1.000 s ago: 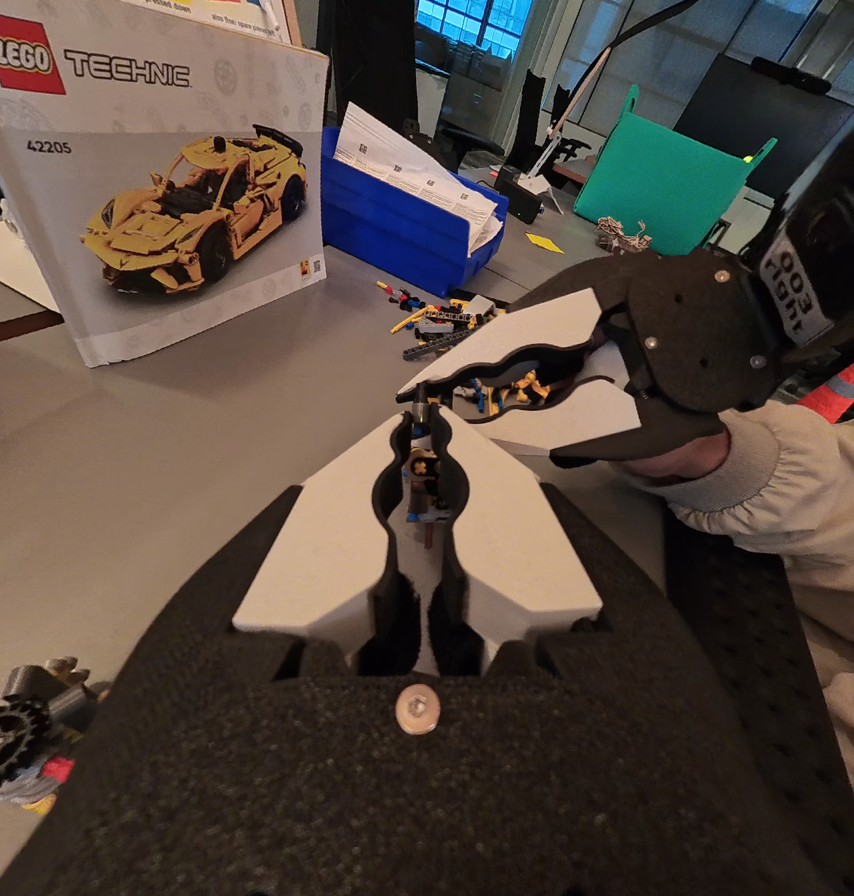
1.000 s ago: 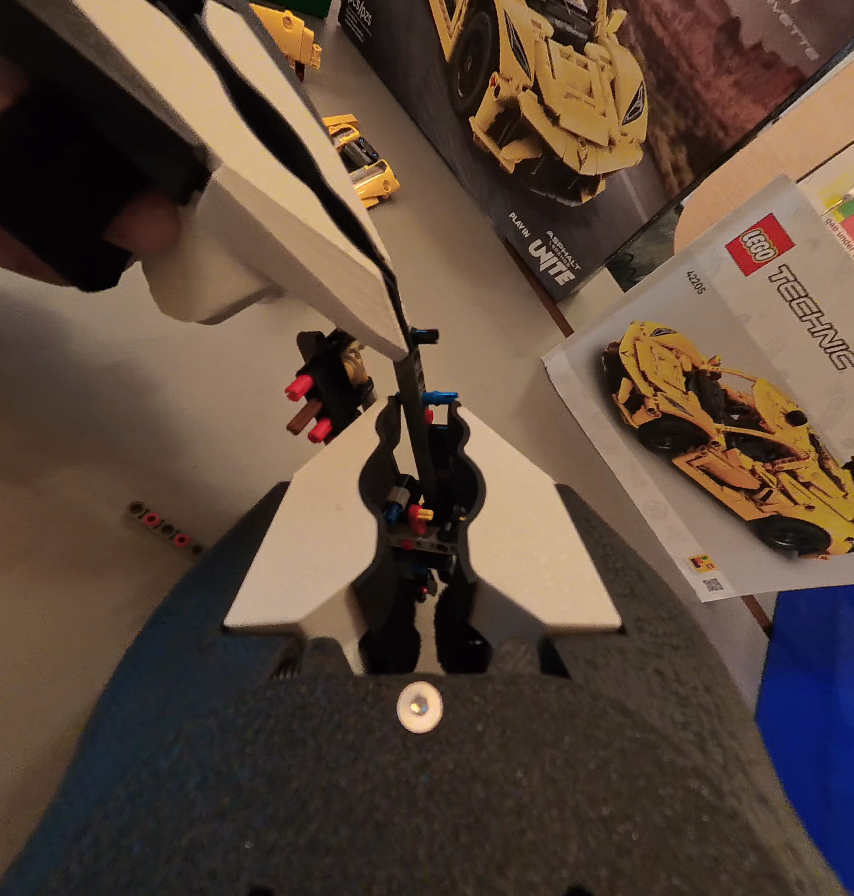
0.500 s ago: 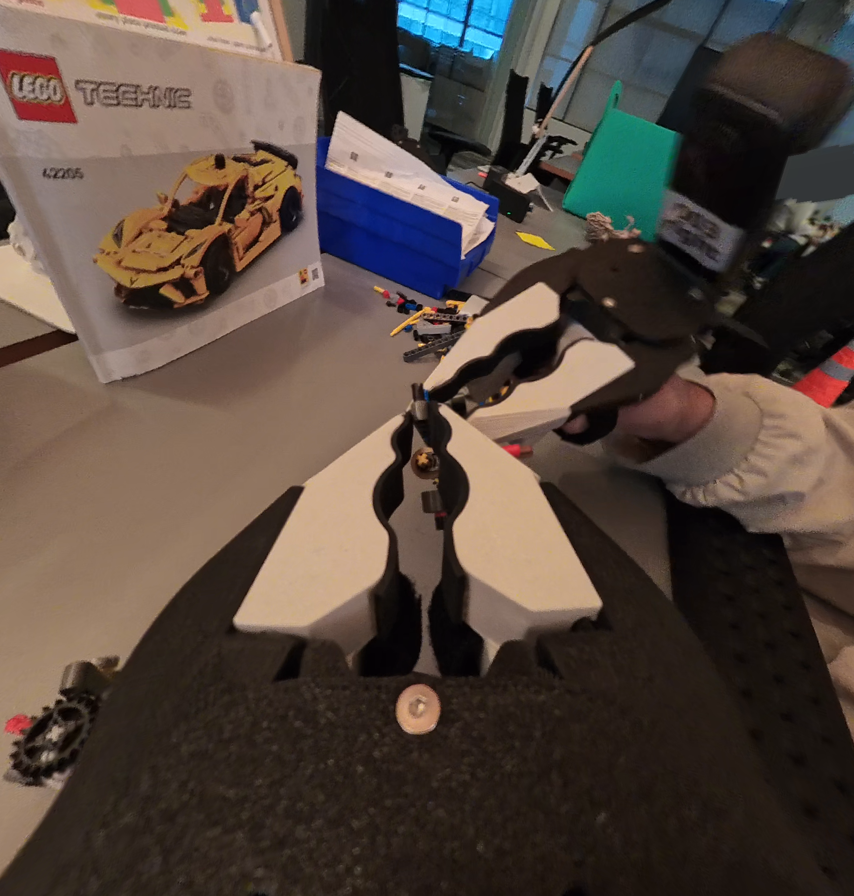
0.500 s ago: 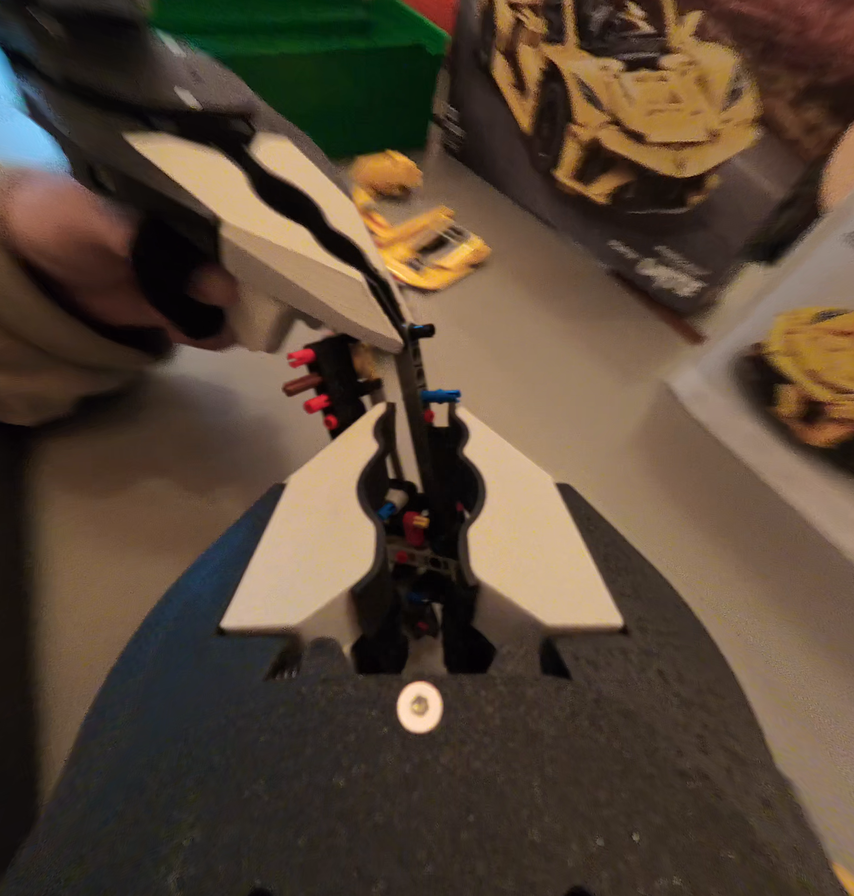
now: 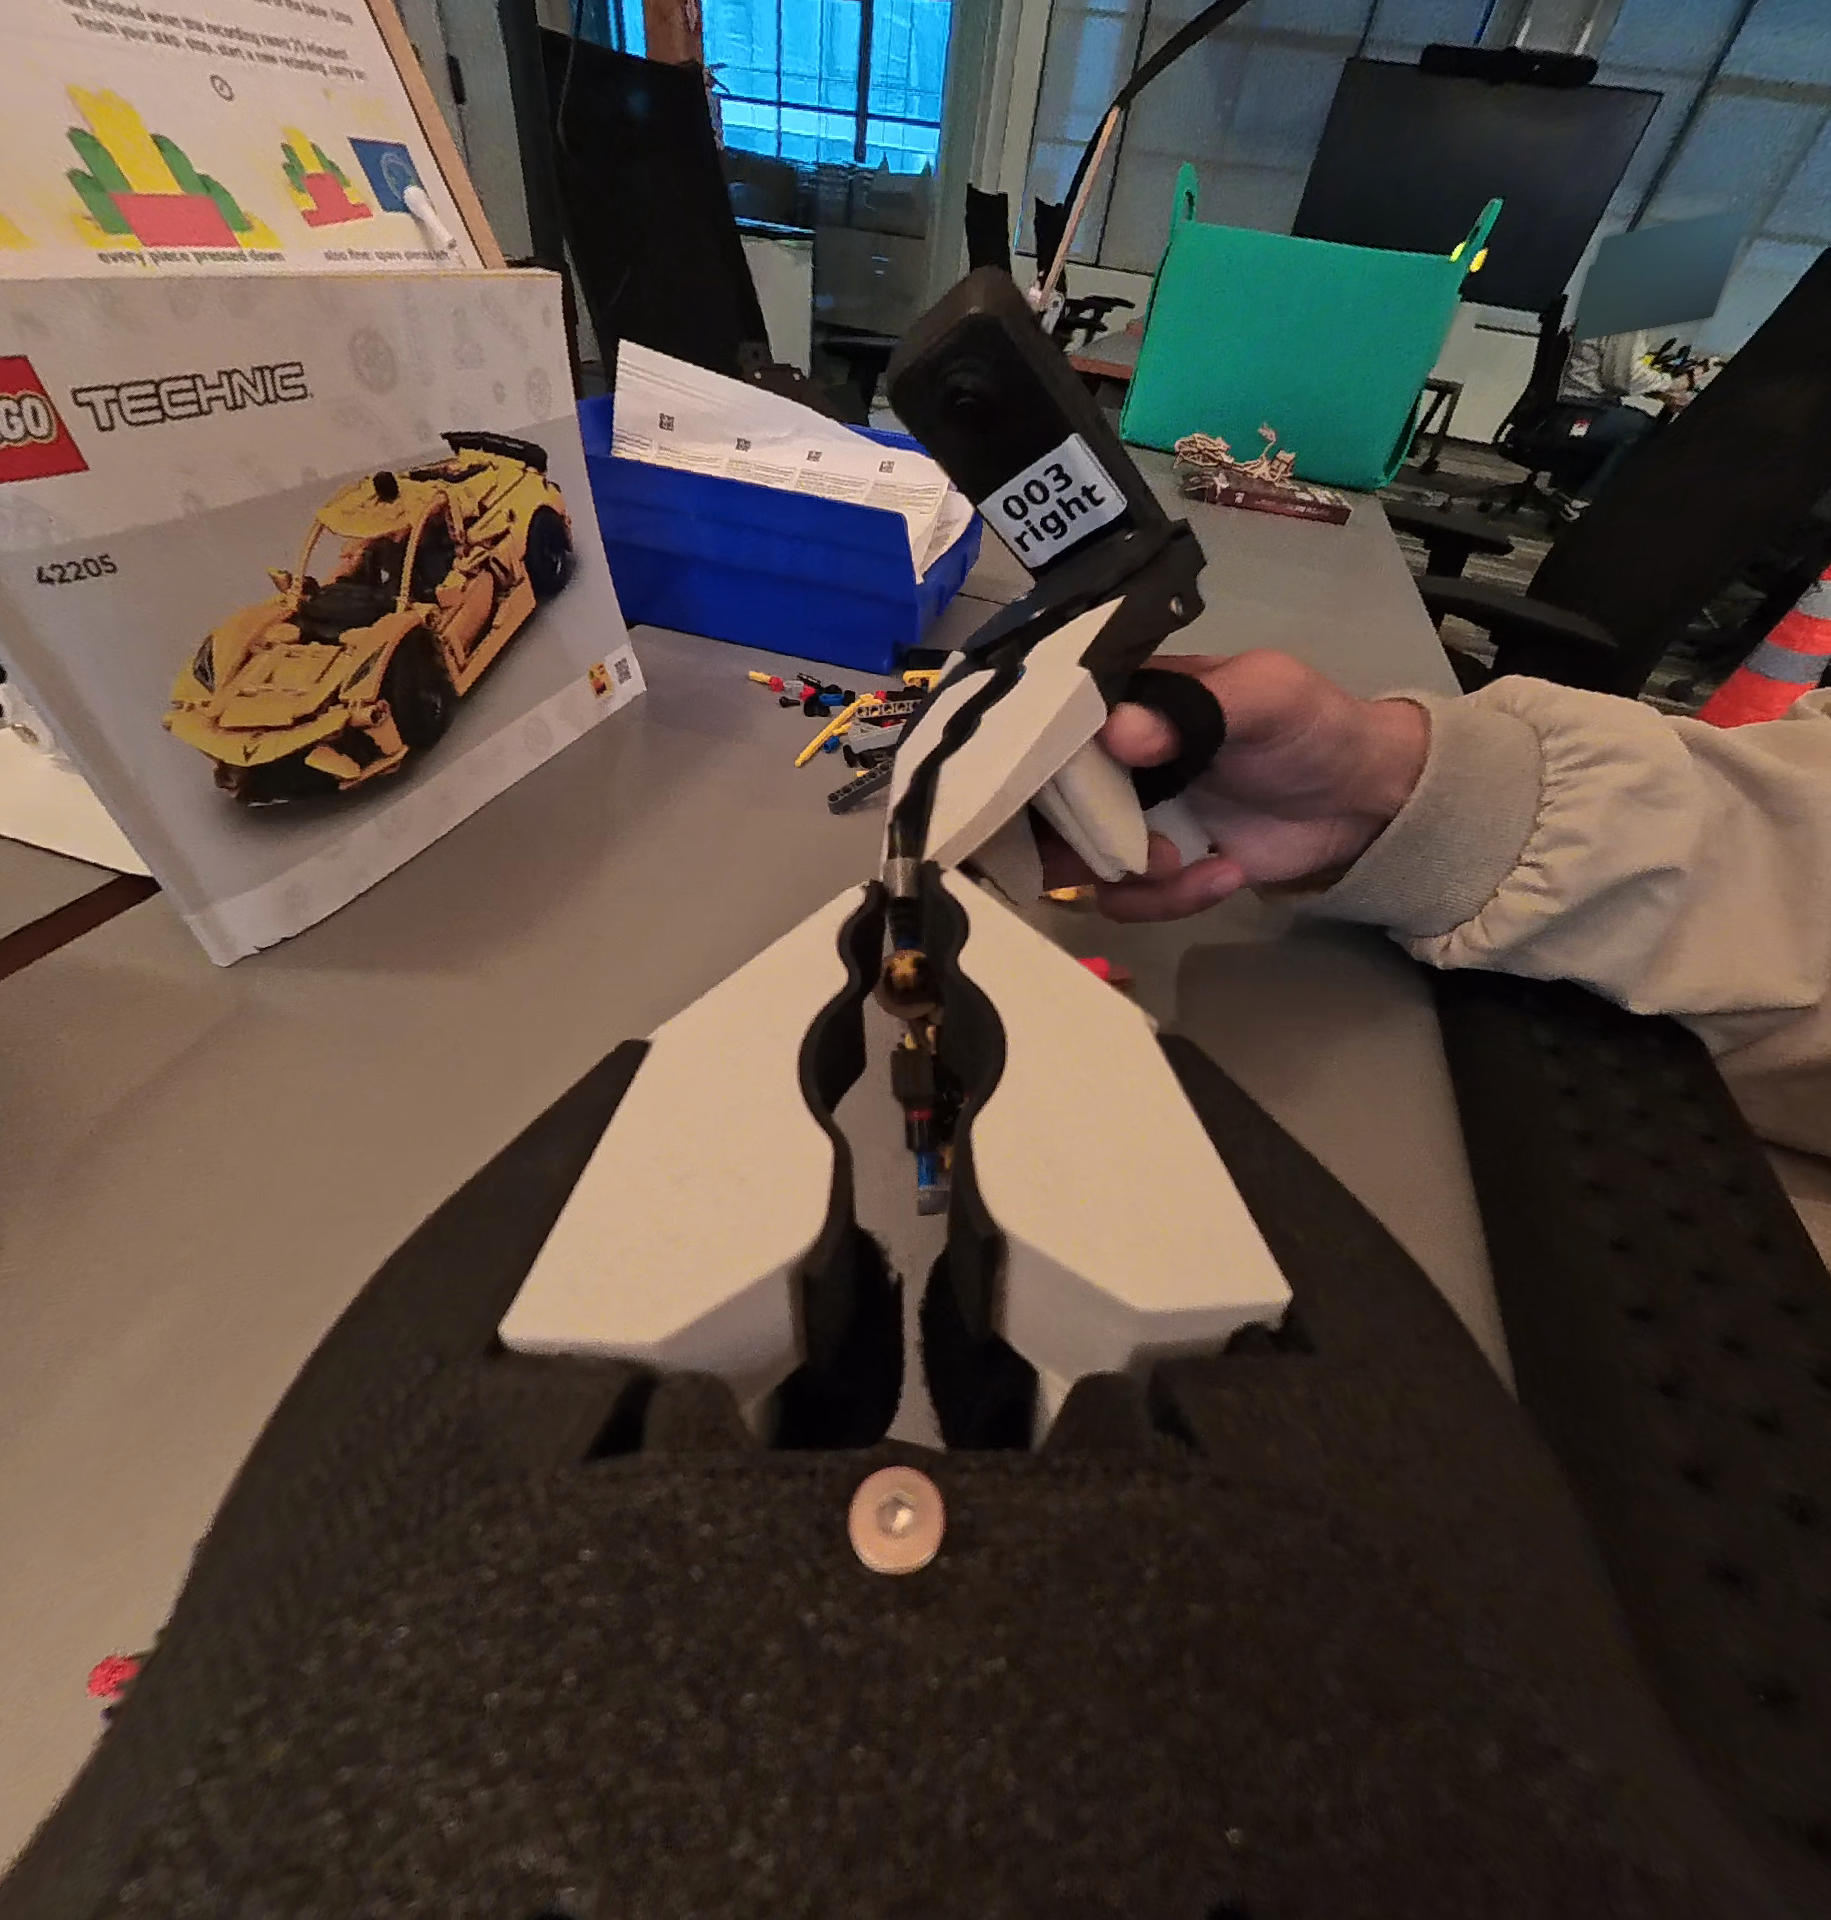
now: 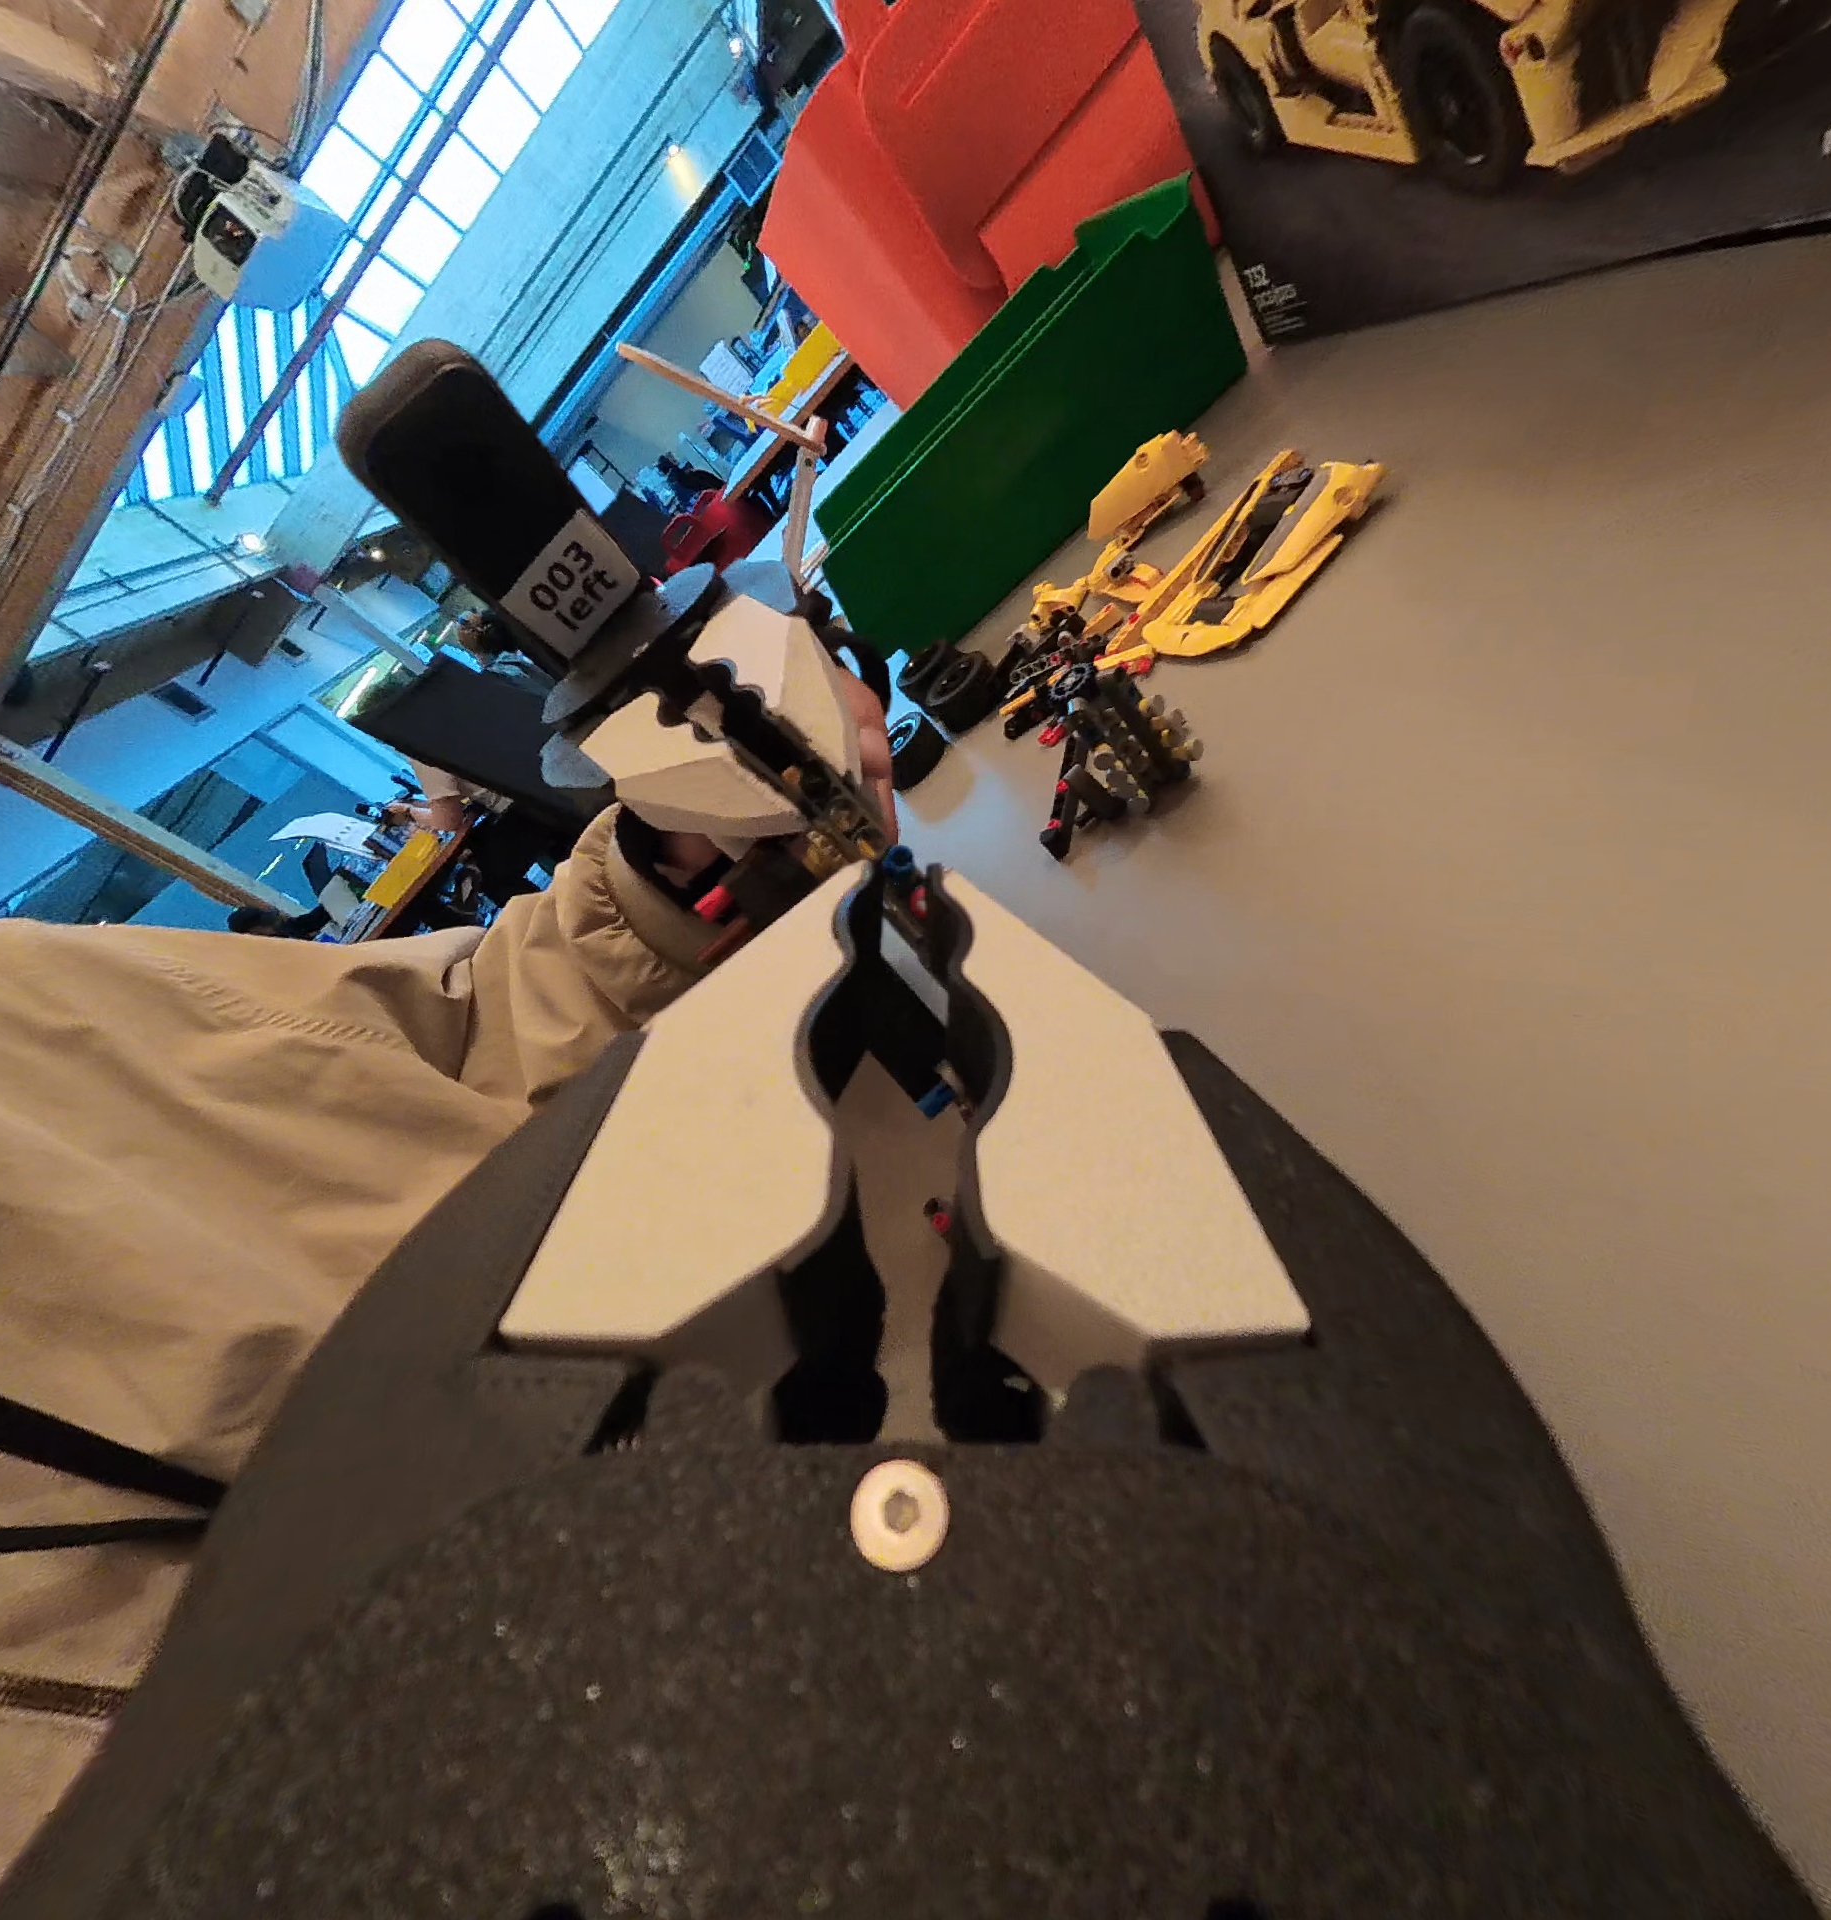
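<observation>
In the left wrist view my left gripper (image 5: pixel 906 899) is shut on a small brick assembly (image 5: pixel 916 1039) of black, yellow and blue pieces, held above the grey table (image 5: pixel 267 1143). My right gripper (image 5: pixel 913 844) meets it tip to tip from above, tilted steeply, with a hand on its handle. In the right wrist view my right gripper (image 6: pixel 895 883) is shut on a black beam (image 6: pixel 916 997) with blue pins. The left gripper (image 6: pixel 854 821) touches that beam's far end. Where the two held parts meet is hidden between the fingertips.
An instruction booklet (image 5: pixel 298 582) stands at the left, with a blue bin (image 5: pixel 776 551) of papers and loose pieces (image 5: pixel 849 717) behind the grippers. Yellow car body panels (image 6: pixel 1233 551), a black chassis part (image 6: pixel 1108 738), wheels (image 6: pixel 952 675), a green bin (image 6: pixel 1036 457) and a box (image 6: pixel 1513 156) lie beyond. Only a small space, under 4 cm, lies between the two pairs of fingers.
My right gripper has swung from lying flat to pointing steeply down at the left gripper's tips. Its view turned from the table and booklet toward the room. Both stayed shut, tip to tip.
</observation>
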### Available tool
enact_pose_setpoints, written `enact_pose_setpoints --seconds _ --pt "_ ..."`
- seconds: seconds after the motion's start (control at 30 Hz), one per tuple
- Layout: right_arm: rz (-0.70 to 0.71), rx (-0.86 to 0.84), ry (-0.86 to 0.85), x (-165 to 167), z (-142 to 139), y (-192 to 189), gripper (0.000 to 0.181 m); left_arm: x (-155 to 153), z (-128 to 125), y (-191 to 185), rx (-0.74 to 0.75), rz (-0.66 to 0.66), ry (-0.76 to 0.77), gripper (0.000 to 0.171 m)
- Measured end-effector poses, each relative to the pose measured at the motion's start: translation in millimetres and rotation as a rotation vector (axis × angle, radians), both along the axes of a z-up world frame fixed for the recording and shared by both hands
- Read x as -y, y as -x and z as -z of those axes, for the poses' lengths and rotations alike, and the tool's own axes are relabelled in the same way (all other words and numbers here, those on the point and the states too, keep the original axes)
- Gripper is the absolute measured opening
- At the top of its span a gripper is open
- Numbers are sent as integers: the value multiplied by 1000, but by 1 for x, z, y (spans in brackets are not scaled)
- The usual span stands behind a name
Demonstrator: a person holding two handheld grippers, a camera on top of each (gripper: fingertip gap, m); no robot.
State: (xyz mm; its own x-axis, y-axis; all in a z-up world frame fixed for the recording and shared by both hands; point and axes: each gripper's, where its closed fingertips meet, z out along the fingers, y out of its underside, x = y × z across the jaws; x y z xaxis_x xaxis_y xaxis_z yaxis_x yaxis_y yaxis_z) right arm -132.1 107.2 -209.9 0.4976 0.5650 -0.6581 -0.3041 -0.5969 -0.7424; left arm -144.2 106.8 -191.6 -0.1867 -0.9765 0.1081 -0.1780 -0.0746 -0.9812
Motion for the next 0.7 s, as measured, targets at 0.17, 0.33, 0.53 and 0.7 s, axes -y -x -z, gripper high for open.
enact_pose_setpoints --seconds 0.17,0.33,0.53,0.7 --pt "36 98 -3 -1 4 0 16 3 0 0 -6 6 -28 7" --pt "3 91 -34 3 0 4 4 4 -1 0 -3 14 -25 7" --pt "-52 126 -91 9 -1 11 3 12 2 2 -15 86 26 14" --pt "-27 301 -185 8 0 16 3 19 13 -1 -60 107 -22 16"
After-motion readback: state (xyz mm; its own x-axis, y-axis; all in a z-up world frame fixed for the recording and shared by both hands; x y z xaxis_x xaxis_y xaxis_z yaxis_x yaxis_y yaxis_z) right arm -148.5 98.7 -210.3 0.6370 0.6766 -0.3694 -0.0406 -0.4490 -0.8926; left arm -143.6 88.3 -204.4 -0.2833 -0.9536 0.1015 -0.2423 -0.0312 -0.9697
